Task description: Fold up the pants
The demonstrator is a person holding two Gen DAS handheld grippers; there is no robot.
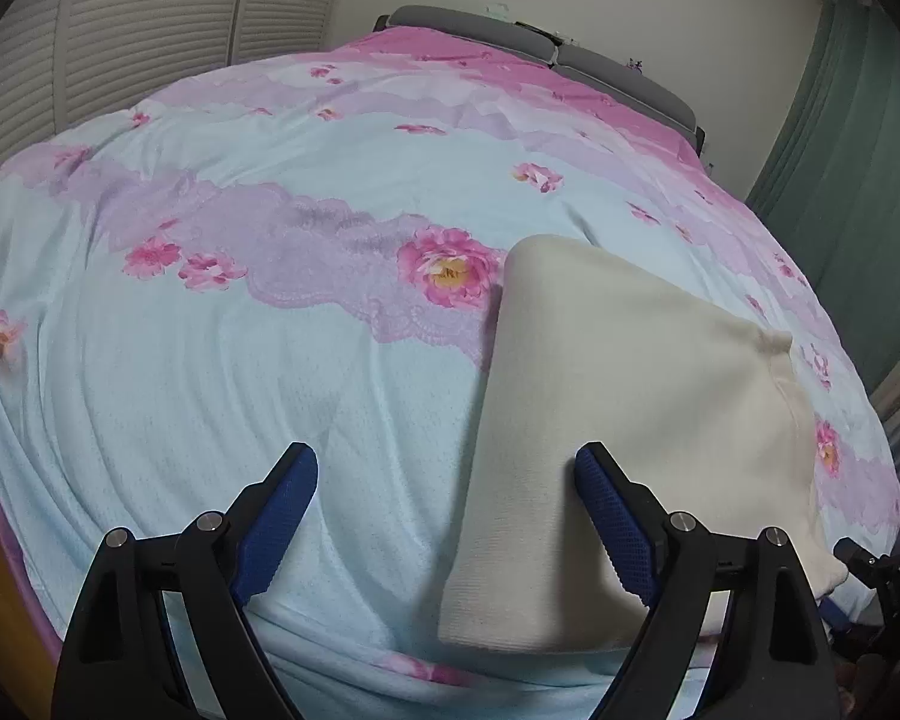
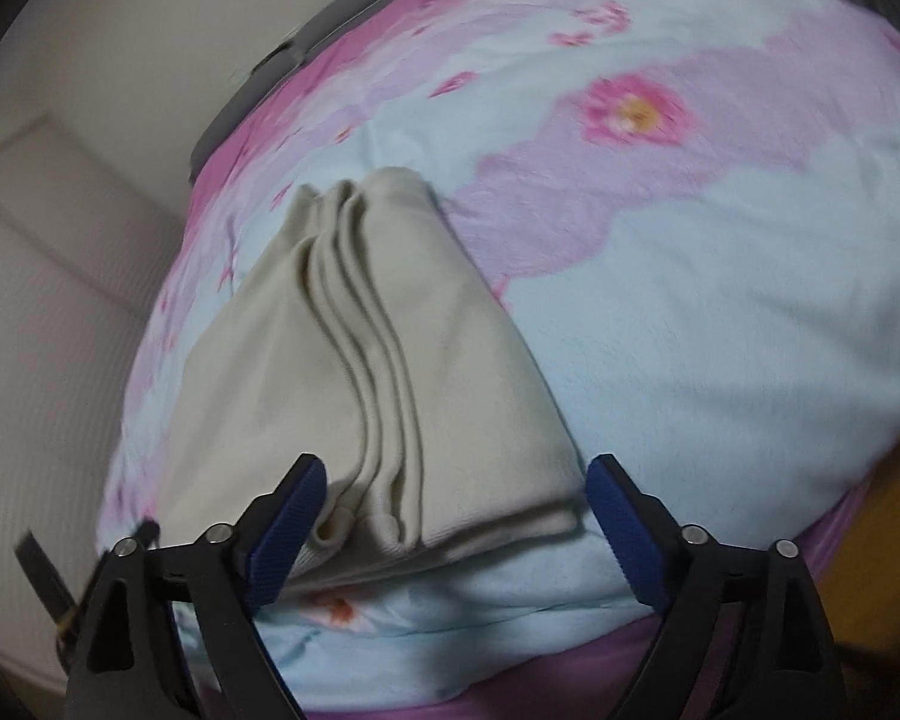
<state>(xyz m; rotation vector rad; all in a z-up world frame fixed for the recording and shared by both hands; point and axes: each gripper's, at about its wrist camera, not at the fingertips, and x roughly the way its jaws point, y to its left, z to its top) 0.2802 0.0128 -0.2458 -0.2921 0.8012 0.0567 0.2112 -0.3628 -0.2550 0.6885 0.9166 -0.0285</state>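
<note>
1. Two grippers hang over a bed, each looking steeply down along its own blue-padded fingers.
2. Left gripper (image 1: pixel 445 483): its jaws stand wide apart and nothing is pinched. The pad toward 9 o'clock (image 1: pixel 282 516) sits over bare bedspread, and the pad toward 3 o'clock (image 1: pixel 615 516) overlaps the near corner of the pants; whether it touches them I cannot tell.
3. Right gripper (image 2: pixel 455 495): its jaws are also spread wide, flanking the near end of the pants without pressing on it.
4. Cream pants (image 1: pixel 624 372) lie folded into a thick flat stack on the floral bedspread (image 1: pixel 222 372). In the left wrist view they fill the area from centre toward 4 o'clock; in the right wrist view they run from 12 toward 6 o'clock, with several layered fold edges (image 2: pixel 366 360) stacked along the middle.
5. At 12 o'clock in the left view a grey headboard (image 1: pixel 624 81) borders the bed, with slatted doors (image 1: pixel 150 42) at 10 o'clock and a green curtain (image 1: pixel 858 150) at 2 o'clock.
</note>
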